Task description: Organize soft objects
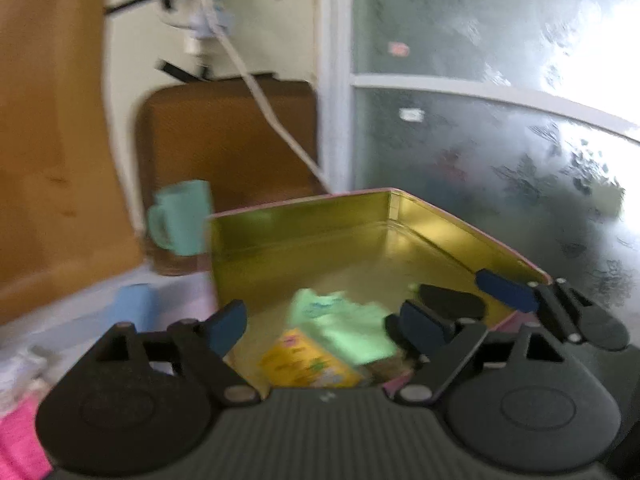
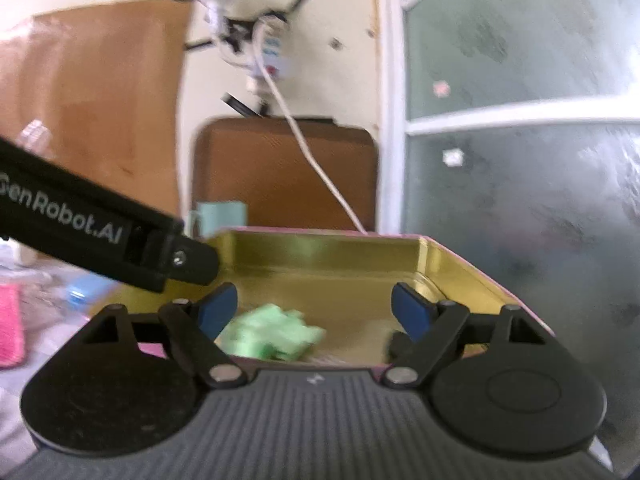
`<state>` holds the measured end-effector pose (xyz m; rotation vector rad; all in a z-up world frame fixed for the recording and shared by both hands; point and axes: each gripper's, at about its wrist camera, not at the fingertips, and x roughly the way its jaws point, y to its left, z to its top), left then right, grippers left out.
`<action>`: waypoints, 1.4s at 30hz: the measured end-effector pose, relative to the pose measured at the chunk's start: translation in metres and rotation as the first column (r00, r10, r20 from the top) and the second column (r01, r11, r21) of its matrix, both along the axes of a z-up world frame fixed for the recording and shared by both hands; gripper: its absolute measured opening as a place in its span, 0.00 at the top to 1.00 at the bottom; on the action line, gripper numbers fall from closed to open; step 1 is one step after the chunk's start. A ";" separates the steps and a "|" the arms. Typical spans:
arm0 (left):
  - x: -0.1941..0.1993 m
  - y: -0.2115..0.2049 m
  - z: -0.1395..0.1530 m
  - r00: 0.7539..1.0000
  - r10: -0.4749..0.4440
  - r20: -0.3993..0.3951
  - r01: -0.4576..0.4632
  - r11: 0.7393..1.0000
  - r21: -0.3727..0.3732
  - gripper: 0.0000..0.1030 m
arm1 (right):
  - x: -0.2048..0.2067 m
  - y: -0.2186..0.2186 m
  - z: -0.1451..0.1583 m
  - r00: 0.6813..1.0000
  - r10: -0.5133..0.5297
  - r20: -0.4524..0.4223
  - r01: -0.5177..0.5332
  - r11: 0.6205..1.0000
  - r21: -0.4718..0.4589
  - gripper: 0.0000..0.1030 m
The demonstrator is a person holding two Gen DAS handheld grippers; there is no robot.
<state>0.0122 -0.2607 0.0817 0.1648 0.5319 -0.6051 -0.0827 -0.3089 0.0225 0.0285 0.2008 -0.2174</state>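
An open gold-lined tin box (image 1: 320, 236) with a pink outside stands ahead of both grippers; in the right wrist view its far wall (image 2: 320, 248) shows. Inside lie a light green soft packet (image 1: 344, 324) and a yellow packet (image 1: 308, 364). The green packet also shows in the right wrist view (image 2: 272, 334). My left gripper (image 1: 324, 322) is open and empty, its fingers over the box's near edge. My right gripper (image 2: 314, 312) is open and empty above the box's near side; it also shows in the left wrist view (image 1: 460, 300).
A mint green mug (image 1: 182, 216) stands left of the box, before a brown board (image 1: 228, 140). A blue roll (image 1: 134, 306) and pink cloth (image 1: 18, 436) lie at the left. Frosted glass (image 1: 500, 120) fills the right. A white cable (image 1: 272, 112) hangs from the wall.
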 end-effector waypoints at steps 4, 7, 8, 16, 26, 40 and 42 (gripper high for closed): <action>-0.014 0.050 0.007 0.995 0.089 0.033 -0.089 0.996 -0.017 0.14 | 0.001 0.034 0.011 0.997 0.077 0.013 -0.076 0.997 -0.026 0.17; -0.024 0.104 0.007 0.983 0.179 0.042 -0.178 0.983 -0.036 0.13 | 0.002 0.066 0.020 0.988 0.157 0.011 -0.156 0.987 -0.037 0.18; -0.028 0.123 0.006 0.977 0.208 0.045 -0.206 0.977 -0.045 0.13 | 0.002 0.078 0.021 0.982 0.191 0.007 -0.191 0.981 -0.041 0.18; -0.031 0.280 -0.031 0.837 0.543 -0.065 -0.546 0.835 -0.070 0.15 | 0.047 0.162 0.032 0.895 0.438 -0.088 -0.439 0.899 0.006 0.36; -0.011 0.359 -0.073 0.704 0.684 -0.192 -0.702 0.711 -0.042 0.11 | 0.192 0.243 0.034 0.781 0.534 -0.324 -0.494 0.845 0.203 0.23; -0.014 0.357 -0.077 0.716 0.674 -0.182 -0.691 0.722 -0.042 0.10 | 0.230 0.251 0.020 0.708 0.571 -0.417 -0.382 0.805 0.454 0.97; -0.014 0.357 -0.076 0.716 0.674 -0.183 -0.691 0.721 -0.044 0.09 | 0.214 0.256 0.033 0.709 0.590 -0.386 -0.415 0.792 0.448 0.97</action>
